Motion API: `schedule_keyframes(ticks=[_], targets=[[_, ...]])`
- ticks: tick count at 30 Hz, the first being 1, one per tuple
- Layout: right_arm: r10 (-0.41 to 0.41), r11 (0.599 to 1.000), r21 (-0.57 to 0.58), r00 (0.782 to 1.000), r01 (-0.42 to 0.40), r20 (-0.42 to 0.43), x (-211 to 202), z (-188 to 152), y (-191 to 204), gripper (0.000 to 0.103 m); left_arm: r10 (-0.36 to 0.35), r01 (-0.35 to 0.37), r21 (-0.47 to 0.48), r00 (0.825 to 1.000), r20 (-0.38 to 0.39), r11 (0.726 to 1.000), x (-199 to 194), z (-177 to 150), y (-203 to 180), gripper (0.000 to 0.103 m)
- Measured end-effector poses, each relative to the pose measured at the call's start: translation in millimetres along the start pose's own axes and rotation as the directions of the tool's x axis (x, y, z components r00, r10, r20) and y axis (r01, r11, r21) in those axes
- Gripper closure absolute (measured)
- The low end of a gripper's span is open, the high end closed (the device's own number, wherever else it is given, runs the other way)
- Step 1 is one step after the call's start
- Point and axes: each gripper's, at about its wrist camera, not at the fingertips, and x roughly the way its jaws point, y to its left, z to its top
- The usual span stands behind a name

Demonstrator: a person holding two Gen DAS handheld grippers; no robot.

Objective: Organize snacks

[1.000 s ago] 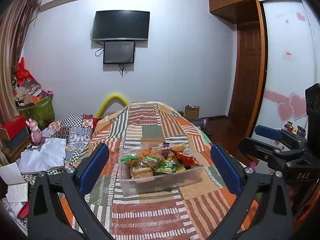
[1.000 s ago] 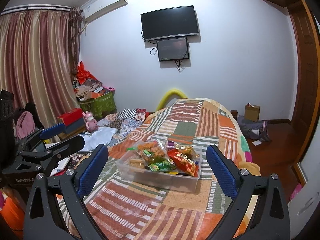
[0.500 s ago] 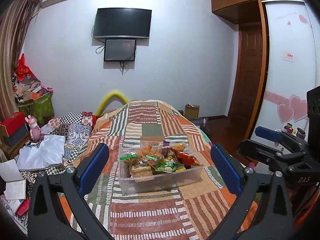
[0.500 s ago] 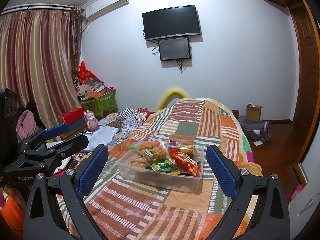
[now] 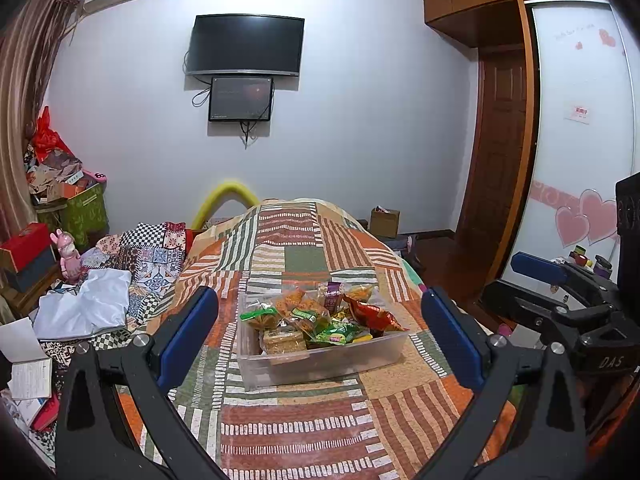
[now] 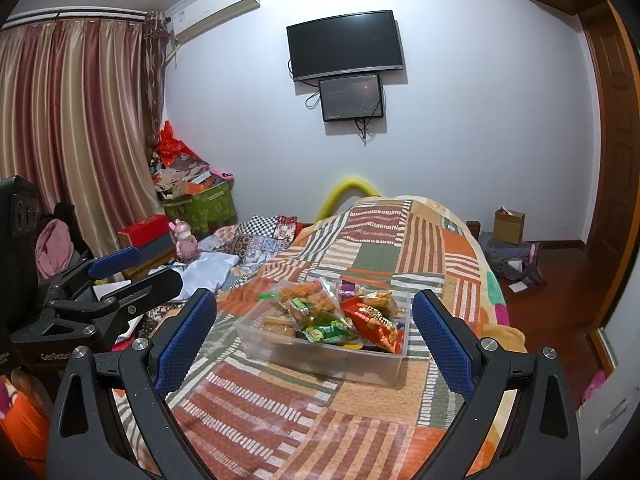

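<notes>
A clear plastic bin (image 5: pixel 320 362) full of several snack packets (image 5: pixel 316 314) stands on the patchwork bedspread (image 5: pixel 288 436). It also shows in the right wrist view (image 6: pixel 320 354) with its snack packets (image 6: pixel 340 316). My left gripper (image 5: pixel 320 338) is open and empty, held back from the bin on the near side. My right gripper (image 6: pixel 314 338) is open and empty, also short of the bin. The right gripper (image 5: pixel 560 292) shows at the right edge of the left wrist view, the left gripper (image 6: pixel 100 280) at the left of the right wrist view.
Clothes and a white cloth (image 5: pixel 88 304) lie left of the bed. Boxes and a green bin (image 6: pixel 200 204) are stacked by the curtain. A wardrobe (image 5: pixel 580 140) and door (image 5: pixel 496 152) stand to the right. A cardboard box (image 6: pixel 508 226) sits on the floor.
Both grippers have tilted up slightly, so the bin sits a little lower in the views. The jaws stay open and nothing was taken hold of.
</notes>
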Motion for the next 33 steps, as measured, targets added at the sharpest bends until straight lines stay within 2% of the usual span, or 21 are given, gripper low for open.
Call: schedule_keyframes(ticks=[15,33], targets=[[-0.023,1.000,0.009,1.000,0.023,-0.001,1.4,-1.2,-3.3,0.005,-0.001,0.001,-0.005,1.000,0.008,1.000,-0.2,-1.0,0.4,0.000],[-0.042,0.999,0.019,0.999,0.043,-0.025,6.9,-4.4,-7.8,0.005,-0.001,0.000,-0.020,1.000,-0.022,1.000,8.6,-7.3,5.2,0.000]])
